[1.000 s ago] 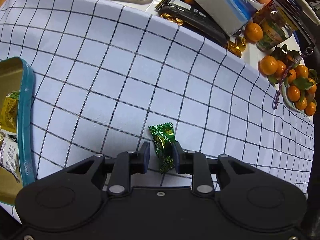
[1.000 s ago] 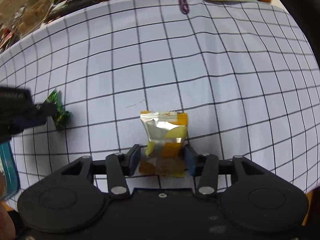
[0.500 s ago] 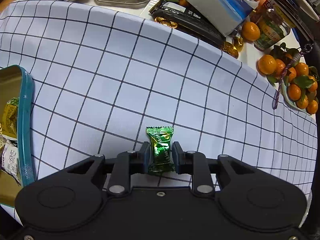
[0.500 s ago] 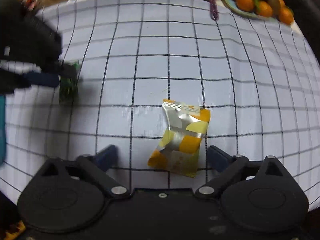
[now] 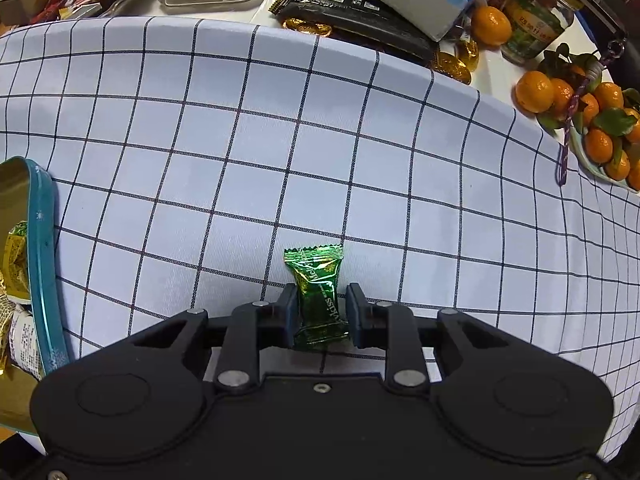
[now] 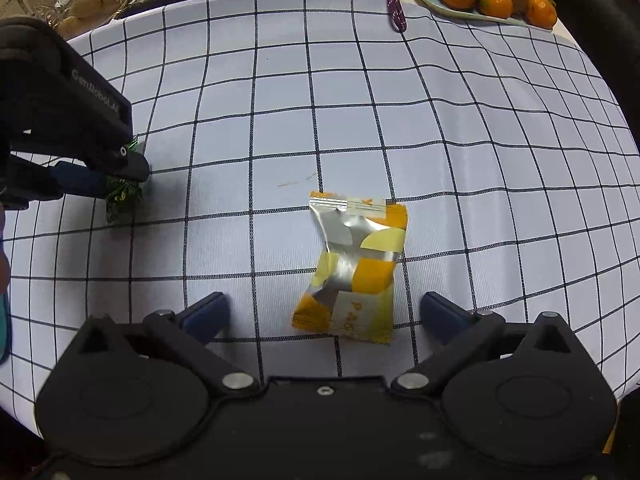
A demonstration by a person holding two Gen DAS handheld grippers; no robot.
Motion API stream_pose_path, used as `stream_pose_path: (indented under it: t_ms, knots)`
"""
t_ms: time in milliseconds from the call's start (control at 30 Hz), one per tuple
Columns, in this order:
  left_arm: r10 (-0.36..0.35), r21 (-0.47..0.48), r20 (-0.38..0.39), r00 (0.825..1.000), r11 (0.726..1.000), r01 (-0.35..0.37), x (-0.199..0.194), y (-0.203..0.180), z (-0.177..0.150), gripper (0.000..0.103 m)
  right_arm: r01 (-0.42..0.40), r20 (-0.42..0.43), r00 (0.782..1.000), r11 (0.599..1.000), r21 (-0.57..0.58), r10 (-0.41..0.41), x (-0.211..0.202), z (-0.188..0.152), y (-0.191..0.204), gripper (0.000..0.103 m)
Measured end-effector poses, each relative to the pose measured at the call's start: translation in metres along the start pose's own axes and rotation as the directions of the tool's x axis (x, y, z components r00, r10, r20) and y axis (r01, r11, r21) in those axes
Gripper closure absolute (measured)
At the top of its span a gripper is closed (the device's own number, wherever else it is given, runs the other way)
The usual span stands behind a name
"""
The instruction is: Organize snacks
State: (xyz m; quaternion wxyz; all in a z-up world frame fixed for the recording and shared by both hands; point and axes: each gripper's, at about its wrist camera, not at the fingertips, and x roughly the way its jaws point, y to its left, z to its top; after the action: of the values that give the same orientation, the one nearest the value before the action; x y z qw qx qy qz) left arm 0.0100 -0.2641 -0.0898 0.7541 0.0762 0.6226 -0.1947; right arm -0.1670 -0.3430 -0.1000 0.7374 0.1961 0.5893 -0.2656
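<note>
The left gripper [image 5: 322,312], jaws just eased, loosely brackets the light, crinkly green foil-wrapped candy [image 5: 318,300] at its midsection, while the right gripper [image 6: 322,312], jaws flung wide, holds nothing, the slippery orange-and-silver foil sachet [image 6: 354,270] lying at twelve o'clock.

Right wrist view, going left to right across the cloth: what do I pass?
Left gripper → green candy between its fingers, jaws just been opening → bare checked cloth → orange-yellow packet, lying flat between the right gripper's wide-open jaws, which have just been opening.
</note>
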Motion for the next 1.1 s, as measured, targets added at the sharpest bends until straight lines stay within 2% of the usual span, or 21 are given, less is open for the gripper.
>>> stream_pose_path:
  t_ms: [133, 333, 367, 467, 533, 800, 867, 967, 1100]
  knots:
    - [-0.003, 0.029, -0.020, 1.000, 1.000, 0.004, 0.002, -0.003, 0.003, 0.063, 0.004, 0.013, 1.000, 1.000, 0.013, -0.004, 0.001, 0.005, 0.002, 0.000]
    - [0.003, 0.057, -0.024, 1.000, 0.998, -0.001, 0.004, -0.006, 0.003, 0.063, 0.016, 0.051, 0.999, 0.999, 0.036, -0.018, -0.003, -0.002, 0.006, 0.000]
    - [0.003, 0.066, -0.025, 1.000, 0.998, -0.001, 0.005, -0.006, 0.003, 0.064, 0.013, 0.046, 0.999, 0.999, 0.032, -0.015, -0.004, -0.003, 0.007, 0.000]
    - [0.019, 0.076, -0.022, 1.000, 0.997, -0.017, 0.008, -0.009, 0.004, 0.078, 0.010, 0.024, 1.000, 0.999, 0.051, -0.012, -0.007, 0.003, 0.003, 0.000]
    - [0.012, 0.071, -0.021, 1.000, 0.997, -0.010, 0.008, -0.007, 0.003, 0.079, 0.008, 0.017, 1.000, 0.994, 0.108, -0.010, -0.011, 0.007, -0.005, 0.008]
    - [-0.039, 0.045, -0.079, 0.996, 0.998, 0.043, 0.004, 0.004, -0.007, 0.079, -0.004, -0.034, 0.999, 0.962, 0.274, 0.014, -0.019, 0.024, -0.037, 0.054]
    - [-0.053, 0.041, -0.099, 0.994, 0.998, 0.057, 0.003, 0.008, -0.010, 0.079, -0.016, -0.054, 0.998, 0.951, 0.308, 0.035, -0.018, 0.028, -0.045, 0.061]
    - [-0.059, 0.037, -0.121, 0.991, 0.997, 0.064, 0.000, 0.013, -0.015, 0.079, -0.062, -0.090, 0.991, 0.925, 0.376, 0.102, -0.015, 0.033, -0.061, 0.063]
    - [-0.042, 0.050, -0.132, 0.990, 0.998, 0.049, -0.007, 0.020, -0.024, 0.079, -0.066, -0.138, 0.979, 0.873, 0.483, 0.150, -0.012, 0.034, -0.077, 0.065]
